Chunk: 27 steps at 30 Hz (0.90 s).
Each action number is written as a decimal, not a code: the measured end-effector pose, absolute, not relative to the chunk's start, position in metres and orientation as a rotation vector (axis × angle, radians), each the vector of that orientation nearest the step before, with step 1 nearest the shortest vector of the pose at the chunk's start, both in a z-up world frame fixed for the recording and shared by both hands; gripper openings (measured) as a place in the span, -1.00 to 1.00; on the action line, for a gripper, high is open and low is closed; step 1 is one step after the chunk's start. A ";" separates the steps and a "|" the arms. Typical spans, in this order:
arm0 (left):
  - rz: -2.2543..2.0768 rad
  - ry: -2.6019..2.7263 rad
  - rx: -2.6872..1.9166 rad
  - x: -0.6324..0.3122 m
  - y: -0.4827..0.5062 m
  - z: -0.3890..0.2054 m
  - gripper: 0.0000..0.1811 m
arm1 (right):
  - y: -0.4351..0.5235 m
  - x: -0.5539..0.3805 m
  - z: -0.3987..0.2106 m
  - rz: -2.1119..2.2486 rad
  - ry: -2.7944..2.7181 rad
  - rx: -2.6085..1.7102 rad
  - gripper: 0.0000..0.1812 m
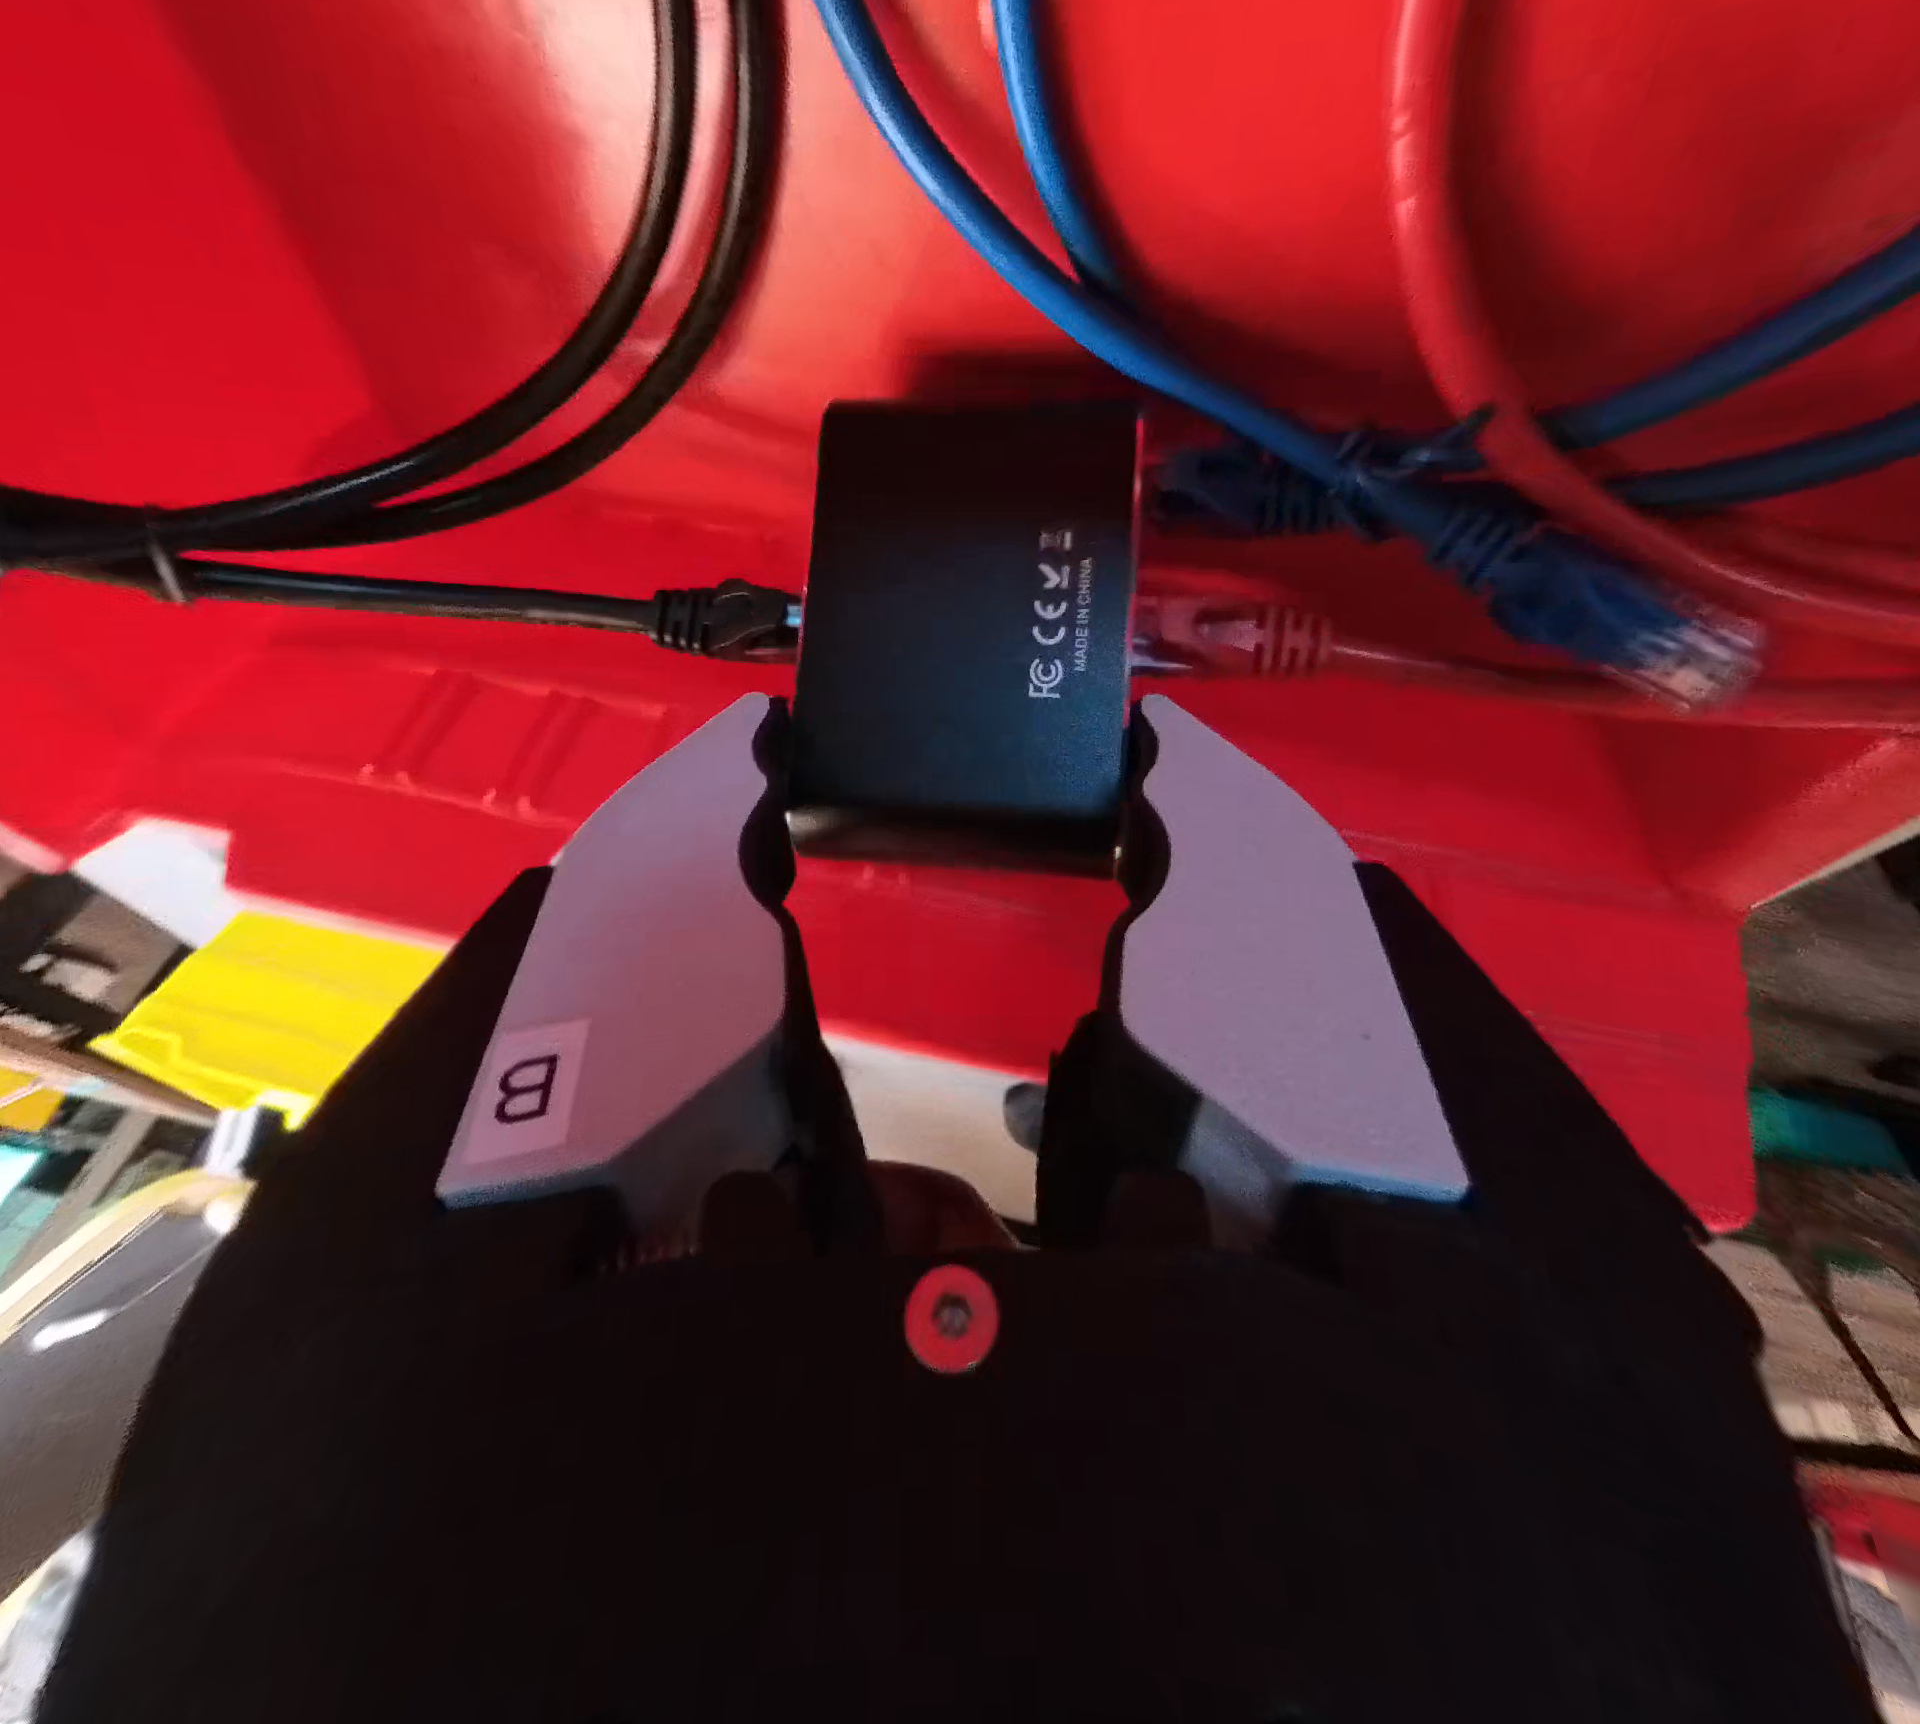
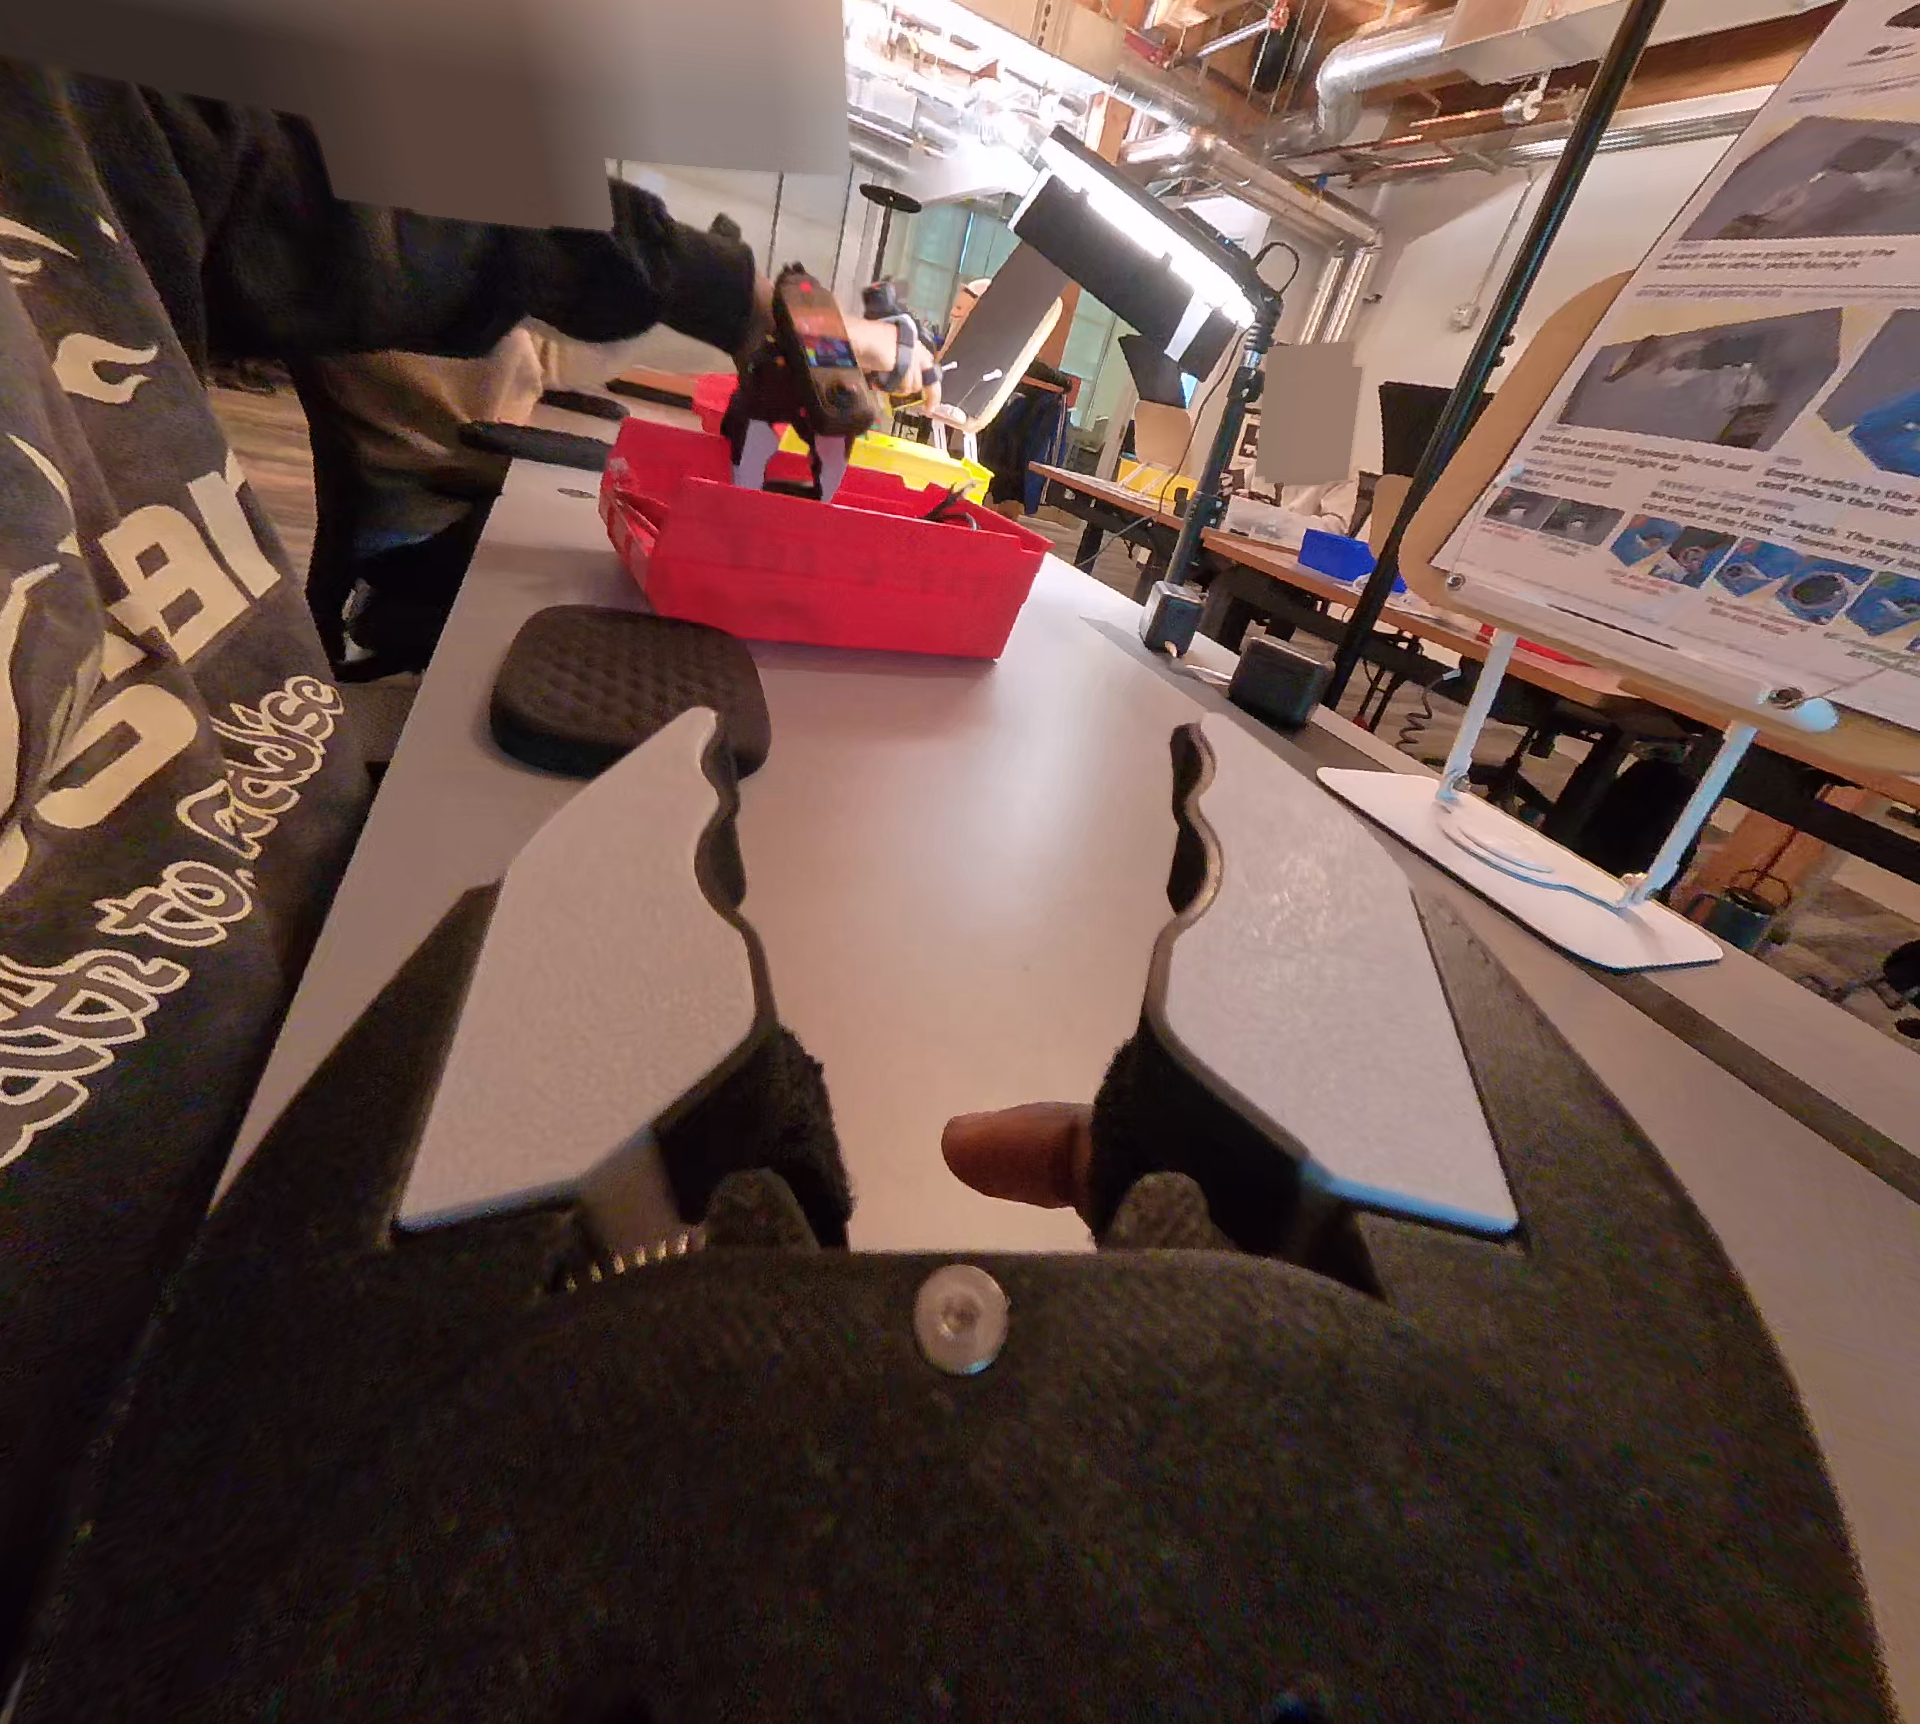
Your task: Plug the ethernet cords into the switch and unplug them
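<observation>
The left gripper (image 1: 956, 770) reaches down into the red bin (image 1: 416, 168), its 2 fingers pinching the near end of the black switch (image 1: 961, 625) by its left and right faces. The switch's long axis runs straight away from that gripper, near to far, so its ports face sideways. A black cord (image 1: 416, 599) meets the switch's left face and looks plugged in. A red cord (image 1: 1236, 635) meets the right face just beyond the right fingertip, though blur keeps me from telling if it is fully seated. A blue cord (image 1: 1039, 261) lies loose on the bin floor, its free plug (image 1: 1683, 646) pointing right, well off the switch and near the red cord.

The right gripper (image 2: 956, 801) hovers over the bare grey table (image 2: 966, 843), spread wide and holding nothing. From it, the red bin (image 2: 831, 578) lies far and slightly left, beyond a black pad (image 2: 623, 687), with the left gripper (image 2: 790, 459) dipping into it.

So the work is well away from the free gripper. I judge its next move to be a forward reach into the bin. There it would approach the switch from the side, since plugs go in and out crosswise to the left gripper's hold.
</observation>
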State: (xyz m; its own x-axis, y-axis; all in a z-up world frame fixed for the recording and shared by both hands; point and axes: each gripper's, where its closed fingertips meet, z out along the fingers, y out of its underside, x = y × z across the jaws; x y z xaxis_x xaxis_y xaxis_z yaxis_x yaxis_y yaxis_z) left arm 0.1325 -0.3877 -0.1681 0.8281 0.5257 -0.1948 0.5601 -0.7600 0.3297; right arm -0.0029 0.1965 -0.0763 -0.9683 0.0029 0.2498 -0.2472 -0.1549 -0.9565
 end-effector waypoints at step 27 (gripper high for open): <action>-2.261 0.575 1.840 0.049 -0.237 0.148 -0.35 | 0.189 0.002 -0.081 2.166 -1.859 0.269 -0.21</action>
State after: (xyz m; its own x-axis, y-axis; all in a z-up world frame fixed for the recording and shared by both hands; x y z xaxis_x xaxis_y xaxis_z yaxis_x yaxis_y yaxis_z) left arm 0.0490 -0.2368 0.1481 -0.2244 0.1091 -0.9684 0.3668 -0.9112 -0.1876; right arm 0.0019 0.1895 -0.0807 -0.9453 0.0850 0.3149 -0.3241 -0.1373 -0.9360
